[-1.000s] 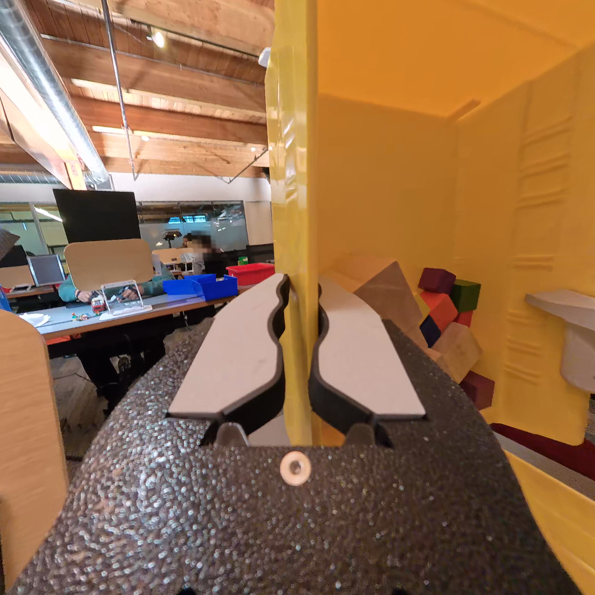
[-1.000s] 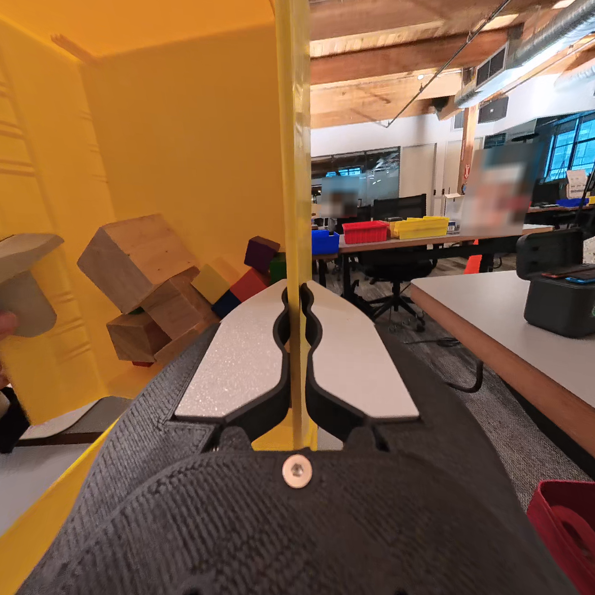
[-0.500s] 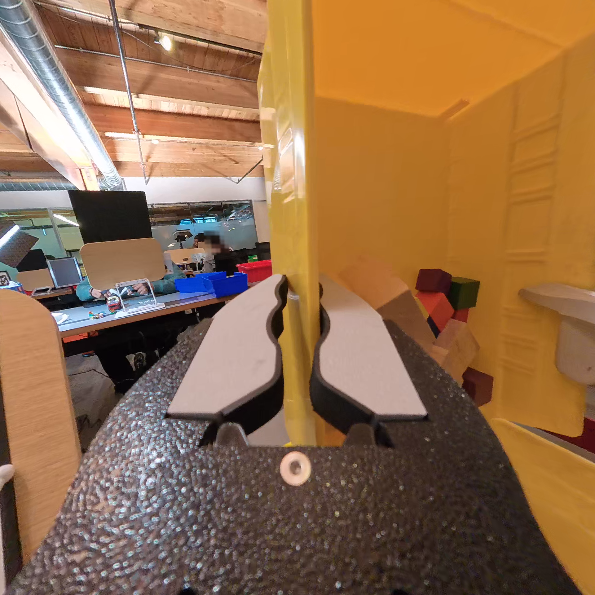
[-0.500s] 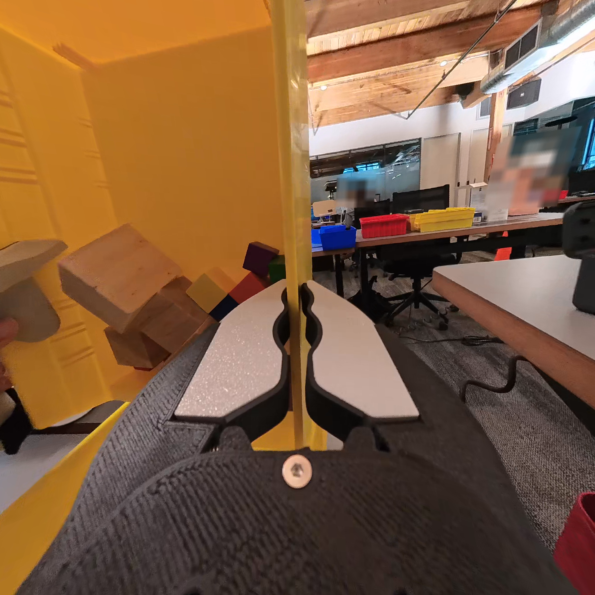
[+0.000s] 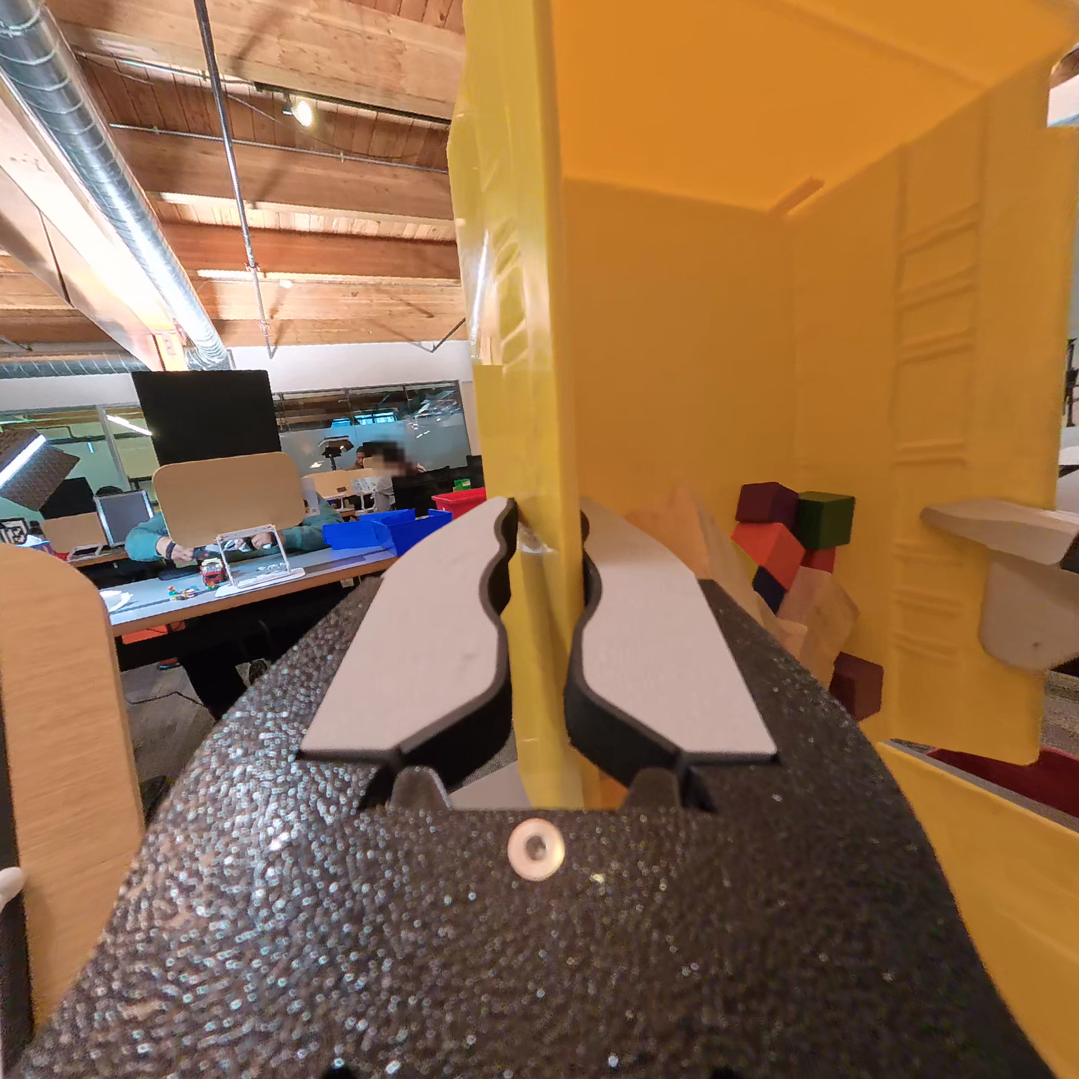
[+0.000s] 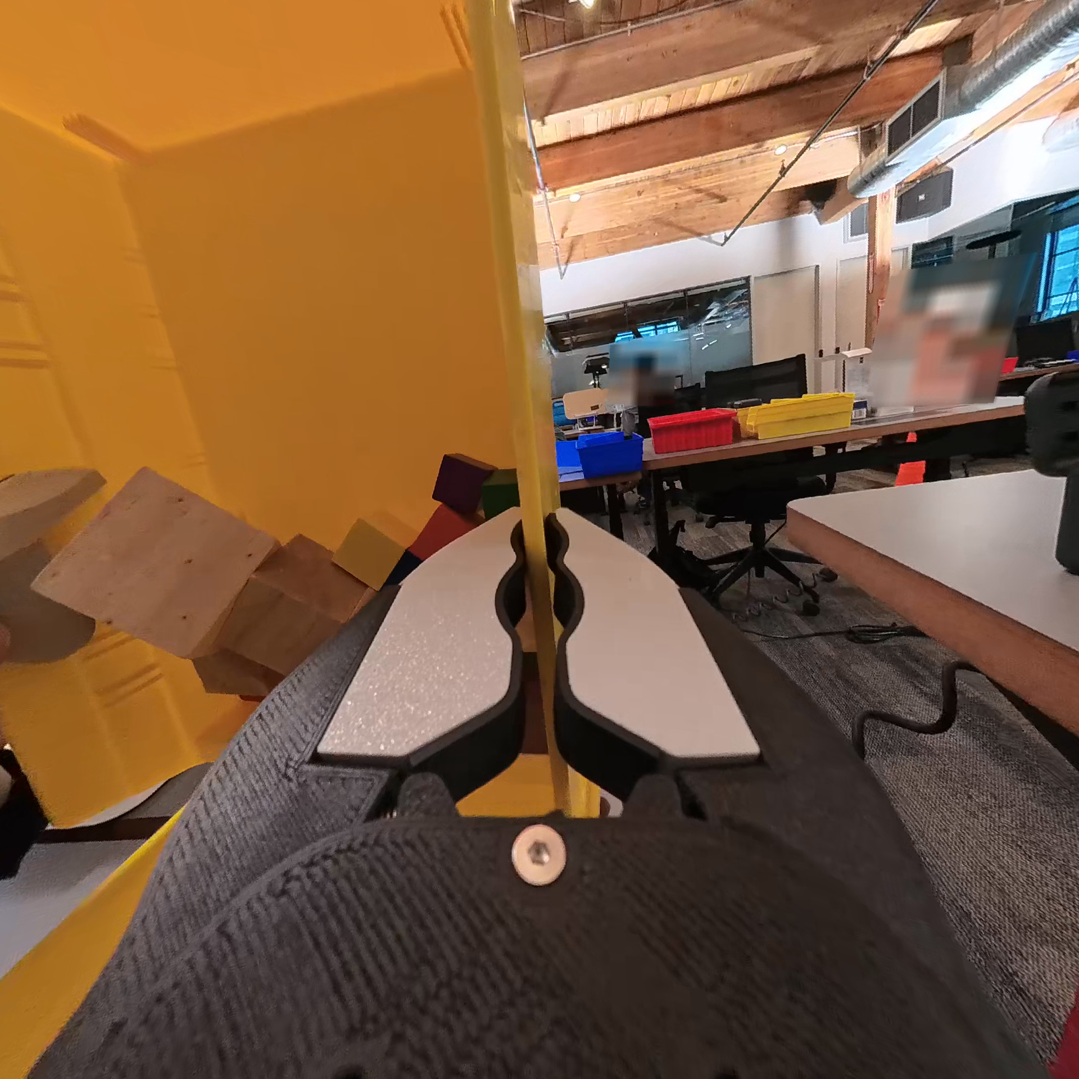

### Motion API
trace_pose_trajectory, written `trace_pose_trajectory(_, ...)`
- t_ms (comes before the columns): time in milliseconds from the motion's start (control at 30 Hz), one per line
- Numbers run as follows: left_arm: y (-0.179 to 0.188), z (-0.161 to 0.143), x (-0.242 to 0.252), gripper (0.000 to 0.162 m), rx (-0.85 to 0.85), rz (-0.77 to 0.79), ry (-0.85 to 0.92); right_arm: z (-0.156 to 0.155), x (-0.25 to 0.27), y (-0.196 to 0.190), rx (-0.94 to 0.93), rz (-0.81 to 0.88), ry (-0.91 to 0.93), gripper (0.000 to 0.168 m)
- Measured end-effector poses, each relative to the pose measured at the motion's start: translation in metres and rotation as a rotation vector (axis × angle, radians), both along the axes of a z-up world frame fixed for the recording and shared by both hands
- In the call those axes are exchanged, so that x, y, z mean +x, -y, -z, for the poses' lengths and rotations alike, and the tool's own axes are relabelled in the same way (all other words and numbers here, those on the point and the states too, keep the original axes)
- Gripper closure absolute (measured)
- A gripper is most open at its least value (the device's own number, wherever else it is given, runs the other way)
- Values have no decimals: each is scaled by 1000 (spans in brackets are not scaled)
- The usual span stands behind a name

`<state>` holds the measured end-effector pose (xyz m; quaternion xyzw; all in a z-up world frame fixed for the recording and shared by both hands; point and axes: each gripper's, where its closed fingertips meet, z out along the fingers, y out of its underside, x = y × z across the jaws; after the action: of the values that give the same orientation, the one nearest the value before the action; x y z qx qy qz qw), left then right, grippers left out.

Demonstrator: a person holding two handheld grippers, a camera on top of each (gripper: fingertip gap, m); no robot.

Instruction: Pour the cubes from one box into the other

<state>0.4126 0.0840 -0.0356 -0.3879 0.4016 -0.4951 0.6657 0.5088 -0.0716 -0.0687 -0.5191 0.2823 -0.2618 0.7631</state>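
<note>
My left gripper (image 5: 546, 514) is shut on one side wall of a yellow box (image 5: 671, 350). My right gripper (image 6: 534, 517) is shut on the opposite wall of the same box (image 6: 321, 292). The box is lifted and tipped, so I look into it. Inside, large wooden blocks (image 6: 152, 560) and small coloured cubes (image 6: 461, 481) are piled against its bottom and sliding; they also show in the left wrist view (image 5: 765, 546). Each view shows the other gripper's finger on the far wall (image 5: 1004, 525). The rim of a second yellow box (image 5: 992, 876) lies below, also in the right wrist view (image 6: 58, 963).
A grey table (image 6: 963, 554) with a dark device (image 6: 1057, 432) is at my right. A wooden panel (image 5: 58, 700) stands close on the left. A red bin edge (image 6: 1071, 1045) is at the lower right. Desks with coloured bins (image 6: 689, 429) and seated people are far behind.
The box has tipped further with both grippers. The large wooden block has slid down and toward the box's open side; the coloured cubes have barely shifted.
</note>
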Motion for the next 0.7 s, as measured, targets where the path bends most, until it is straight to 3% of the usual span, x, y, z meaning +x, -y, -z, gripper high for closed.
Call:
trace_pose_trajectory(400, 14, -22, -7, 142, 76, 56, 37, -6, 2, 1, 72, -3, 13, 165)
trace_pose_trajectory(700, -3, 6, 8, 149, -63, -2, -227, -6, -7, 6, 10, 103, 41, 165)
